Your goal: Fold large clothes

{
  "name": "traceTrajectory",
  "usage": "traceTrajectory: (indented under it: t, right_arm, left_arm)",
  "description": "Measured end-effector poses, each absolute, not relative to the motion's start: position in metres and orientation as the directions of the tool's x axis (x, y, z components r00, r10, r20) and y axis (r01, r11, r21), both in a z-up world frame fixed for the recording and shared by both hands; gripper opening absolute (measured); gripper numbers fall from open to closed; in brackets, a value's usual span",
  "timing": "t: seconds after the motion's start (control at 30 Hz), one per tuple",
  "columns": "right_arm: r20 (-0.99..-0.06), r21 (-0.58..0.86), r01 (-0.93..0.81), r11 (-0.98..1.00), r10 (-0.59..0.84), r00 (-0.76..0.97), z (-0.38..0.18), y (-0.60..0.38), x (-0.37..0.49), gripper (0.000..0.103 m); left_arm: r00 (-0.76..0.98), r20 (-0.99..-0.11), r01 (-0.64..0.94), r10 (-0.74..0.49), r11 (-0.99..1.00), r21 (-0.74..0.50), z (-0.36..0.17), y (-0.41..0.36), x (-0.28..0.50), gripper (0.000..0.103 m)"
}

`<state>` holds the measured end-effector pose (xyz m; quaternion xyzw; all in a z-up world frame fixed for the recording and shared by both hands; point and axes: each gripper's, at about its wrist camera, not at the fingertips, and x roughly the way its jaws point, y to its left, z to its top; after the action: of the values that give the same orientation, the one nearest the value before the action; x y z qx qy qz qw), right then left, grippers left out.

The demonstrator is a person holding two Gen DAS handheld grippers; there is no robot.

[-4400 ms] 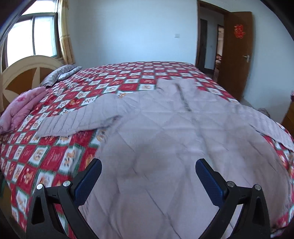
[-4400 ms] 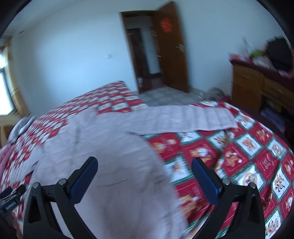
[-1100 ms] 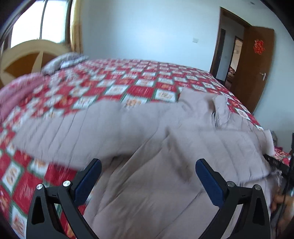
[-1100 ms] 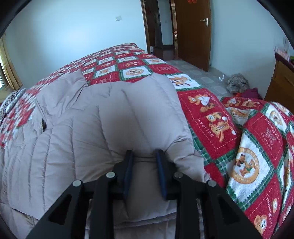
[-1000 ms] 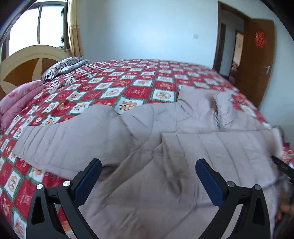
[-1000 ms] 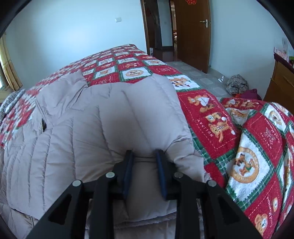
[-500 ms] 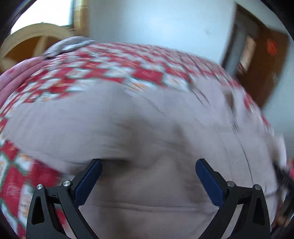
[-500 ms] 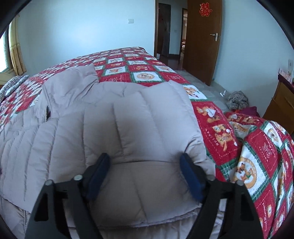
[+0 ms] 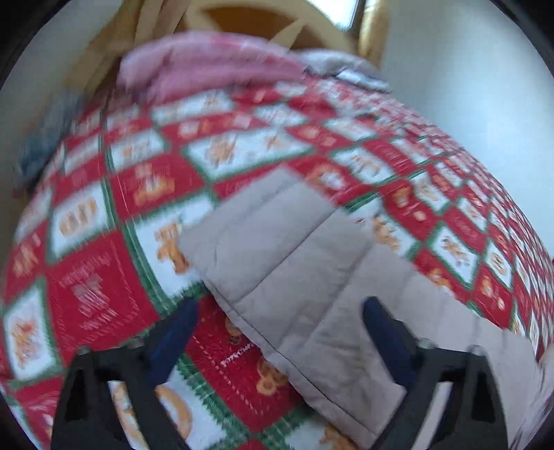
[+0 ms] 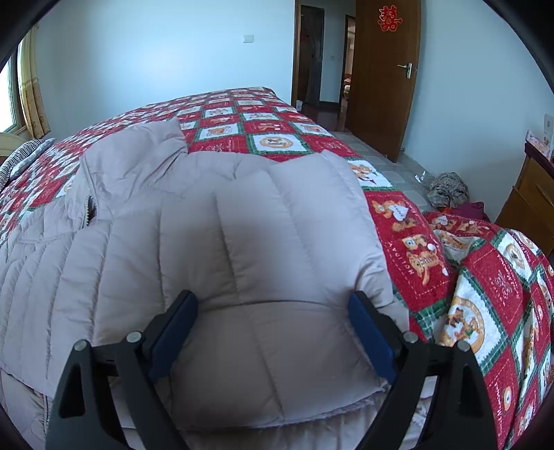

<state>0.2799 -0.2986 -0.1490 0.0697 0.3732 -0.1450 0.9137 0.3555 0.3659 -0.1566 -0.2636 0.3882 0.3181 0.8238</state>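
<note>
A large beige quilted down jacket (image 10: 214, 249) lies spread on the bed. Its right sleeve is folded over the body. My right gripper (image 10: 273, 329) is open just above that folded sleeve, near the jacket's right edge. In the left wrist view the jacket's left sleeve (image 9: 287, 249) lies stretched out across the quilt, its cuff end pointing up left. My left gripper (image 9: 277, 329) is open and empty, hovering over the sleeve near its cuff. This view is motion-blurred.
The bed has a red, white and green patchwork quilt (image 10: 460, 277). A pink blanket (image 9: 214, 65) and wooden headboard (image 9: 263, 20) lie beyond the sleeve. A wooden door (image 10: 381, 76), a clothes pile on the floor (image 10: 446, 190) and a wooden dresser (image 10: 529, 194) stand right.
My right gripper let go of the folded sleeve and opened wide. My left gripper swung left from the jacket body to the left sleeve's cuff end.
</note>
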Motion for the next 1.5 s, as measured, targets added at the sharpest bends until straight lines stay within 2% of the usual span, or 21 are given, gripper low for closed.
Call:
traceTrajectory:
  t: [0.2,0.27,0.3,0.33,0.4,0.5,0.57,0.67,0.77,0.83,0.93,1.07,1.1,1.17,1.3,1.4,1.47,1.5]
  right_arm:
    - [-0.702,0.02,0.317,0.948,-0.212,0.68,-0.149,-0.298,0.28,0.092]
    - [-0.702,0.019,0.316,0.948,-0.212,0.68,-0.149,-0.298,0.28,0.093]
    - [-0.702,0.02,0.316,0.948,-0.212,0.68,-0.149,-0.298,0.28,0.093]
    - [-0.702,0.021,0.316,0.948,-0.212,0.68,-0.149,-0.299,0.28,0.093]
    - [-0.702,0.02,0.317,0.948,-0.212,0.68,-0.149,-0.298,0.28,0.093]
    - [-0.702,0.021,0.317,0.948,-0.211,0.68,-0.149,-0.298,0.28,0.093]
    - [-0.702,0.02,0.317,0.948,-0.212,0.68,-0.149,-0.298,0.28,0.093]
    - [-0.702,0.02,0.317,0.948,-0.212,0.68,-0.149,-0.298,0.28,0.093]
    - [-0.702,0.022,0.317,0.948,-0.211,0.68,-0.149,-0.298,0.28,0.093]
    - [-0.702,0.026,0.317,0.948,-0.208,0.681,-0.15,-0.298,0.281,0.093]
    - [-0.703,0.033,0.317,0.948,-0.204,0.682,-0.15,-0.298,0.282,0.093]
    - [-0.703,0.043,0.319,0.947,-0.198,0.683,-0.15,-0.298,0.281,0.093]
    - [-0.702,0.047,0.319,0.947,-0.196,0.684,-0.15,-0.298,0.281,0.093]
    - [-0.703,0.056,0.321,0.946,-0.191,0.685,-0.151,-0.3,0.281,0.093]
    - [-0.702,0.074,0.322,0.944,-0.181,0.689,-0.151,-0.302,0.28,0.093]
    - [-0.702,0.078,0.322,0.943,-0.177,0.69,-0.151,-0.302,0.28,0.093]
    - [-0.702,0.079,0.322,0.943,-0.177,0.69,-0.151,-0.302,0.28,0.094]
    - [-0.702,0.08,0.322,0.943,-0.176,0.69,-0.151,-0.302,0.28,0.094]
  left_arm:
    - [0.503,-0.779,-0.72,0.375,0.68,-0.138,-0.17,0.346,0.356,0.082]
    - [0.514,-0.776,-0.72,0.364,0.676,-0.16,-0.17,0.349,0.354,0.07]
    - [0.517,-0.774,-0.724,0.365,0.669,-0.168,-0.17,0.352,0.353,0.054]
    - [0.537,-0.766,-0.72,0.354,0.666,-0.197,-0.168,0.354,0.349,0.034]
    - [0.621,-0.744,-0.651,0.246,0.69,-0.316,-0.167,0.362,0.351,0.007]
    - [0.63,-0.726,-0.64,0.275,0.713,-0.285,-0.152,0.355,0.354,0.006]
    - [0.694,-0.646,-0.589,0.319,0.767,-0.254,-0.122,0.332,0.35,0.006]
    - [0.79,-0.536,-0.47,0.298,0.856,-0.217,-0.075,0.285,0.349,0.006]
    - [0.891,-0.409,-0.274,0.197,0.951,-0.14,-0.027,0.212,0.341,0.006]
    - [0.942,-0.331,-0.089,0.061,0.994,-0.07,0.0,0.142,0.33,0.006]
    - [0.949,-0.292,0.123,-0.118,0.992,-0.001,0.014,0.056,0.312,0.006]
    - [0.872,-0.313,0.402,-0.376,0.915,0.019,0.002,-0.051,0.286,0.006]
    - [0.856,-0.323,0.434,-0.403,0.9,0.029,-0.004,-0.068,0.282,0.006]
    - [0.828,-0.373,0.468,-0.418,0.882,0.05,-0.03,-0.109,0.282,0.006]
    - [0.734,-0.544,0.465,-0.407,0.885,-0.033,-0.085,-0.141,0.308,0.008]
    - [0.655,-0.665,0.464,-0.358,0.885,-0.02,-0.116,-0.151,0.313,0.017]
    - [0.651,-0.668,0.479,-0.36,0.878,-0.006,-0.12,-0.151,0.307,0.028]
    - [0.653,-0.663,0.483,-0.365,0.876,-0.006,-0.119,-0.149,0.302,0.042]
